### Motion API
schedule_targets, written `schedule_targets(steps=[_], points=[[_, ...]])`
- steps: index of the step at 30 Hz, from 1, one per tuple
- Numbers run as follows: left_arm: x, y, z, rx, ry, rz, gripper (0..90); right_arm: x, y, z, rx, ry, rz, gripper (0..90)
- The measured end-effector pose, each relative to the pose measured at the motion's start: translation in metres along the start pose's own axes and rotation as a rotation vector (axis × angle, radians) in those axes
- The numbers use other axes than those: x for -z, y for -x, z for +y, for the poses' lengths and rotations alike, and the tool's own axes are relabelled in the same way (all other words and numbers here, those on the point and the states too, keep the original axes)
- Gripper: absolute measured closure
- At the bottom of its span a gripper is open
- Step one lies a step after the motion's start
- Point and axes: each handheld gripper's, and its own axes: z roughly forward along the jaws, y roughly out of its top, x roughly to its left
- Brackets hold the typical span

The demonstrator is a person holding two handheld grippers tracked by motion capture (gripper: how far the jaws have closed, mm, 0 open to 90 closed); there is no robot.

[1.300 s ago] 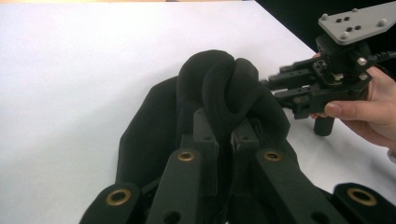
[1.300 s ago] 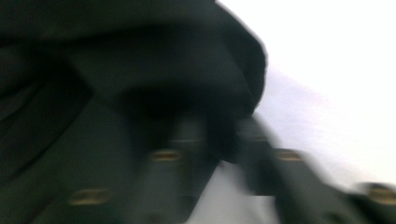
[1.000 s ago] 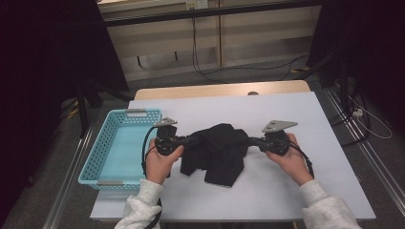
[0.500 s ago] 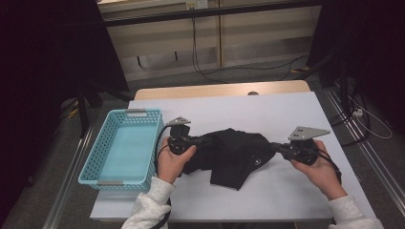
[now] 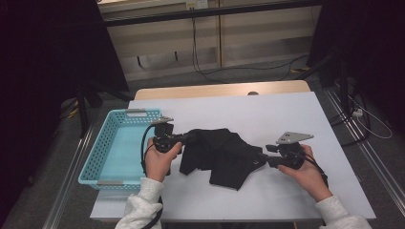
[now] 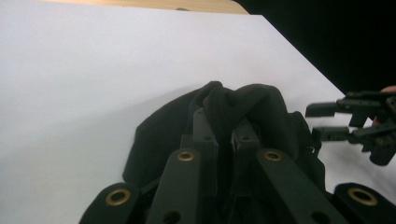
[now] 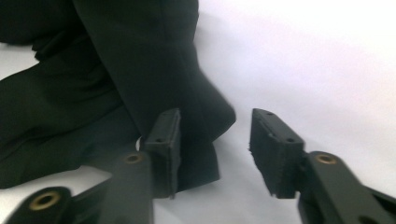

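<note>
1 black garment (image 5: 219,155) lies crumpled mid-table, with the basket (image 5: 102,160) at its 9 o'clock. The left gripper (image 5: 187,139) stays clenched on a fold at the cloth's 10 o'clock. The right gripper (image 5: 265,157), at 3 o'clock, has just been opening: its jaws now stand apart, a corner loose between them, after the hands spread. That edge looks laid down, so a fresh grab probably follows.

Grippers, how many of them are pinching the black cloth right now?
1. The left gripper is pinched shut on the black cloth at its left end. The right gripper, at the cloth's right end, has just been opening; a cloth corner lies loose between its jaws.
</note>
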Motion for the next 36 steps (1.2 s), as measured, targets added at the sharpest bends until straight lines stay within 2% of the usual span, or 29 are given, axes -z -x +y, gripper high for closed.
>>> schedule_targets(steps=[5, 7, 10, 12, 15, 22, 25, 26, 31, 34, 36], points=[[0.002, -0.001, 0.001, -0.002, 0.005, 0.006, 84.3, -0.008, -0.003, -0.004, -0.007, -0.043, 0.024, 52.6], [0.001, -0.001, 0.001, -0.001, 0.001, 0.004, 84.3, -0.008, -0.003, -0.005, -0.013, -0.048, 0.045, 61.2], [0.001, -0.001, 0.0, -0.001, 0.003, 0.002, 84.3, -0.007, -0.003, -0.007, 0.003, -0.062, 0.085, 84.2], [0.001, -0.001, 0.001, -0.001, 0.002, 0.0, 84.3, -0.004, -0.001, -0.007, 0.004, -0.055, 0.098, 90.0], [0.002, 0.0, 0.001, -0.001, 0.002, -0.007, 84.3, 0.006, 0.004, -0.003, 0.006, -0.03, 0.071, 90.0], [-0.005, 0.007, -0.001, -0.014, -0.015, -0.035, 84.3, 0.043, 0.025, 0.011, -0.029, 0.082, 0.013, 90.0], [-0.009, 0.012, -0.001, -0.025, -0.021, -0.051, 84.3, 0.054, 0.032, 0.017, -0.021, 0.11, -0.02, 90.0], [-0.01, 0.013, -0.001, -0.029, -0.028, -0.053, 84.2, 0.055, 0.034, 0.018, -0.014, 0.116, -0.043, 90.0], [-0.012, 0.011, -0.003, -0.025, -0.033, -0.035, 84.2, 0.048, 0.038, 0.022, -0.005, 0.098, -0.075, 90.0], [-0.012, 0.006, -0.003, -0.003, -0.036, -0.019, 84.0, 0.031, 0.036, 0.023, 0.021, 0.068, -0.081, 90.0], [-0.01, 0.003, -0.004, 0.005, -0.041, 0.006, 83.9, 0.018, 0.034, 0.022, 0.024, 0.047, -0.081, 89.9]])
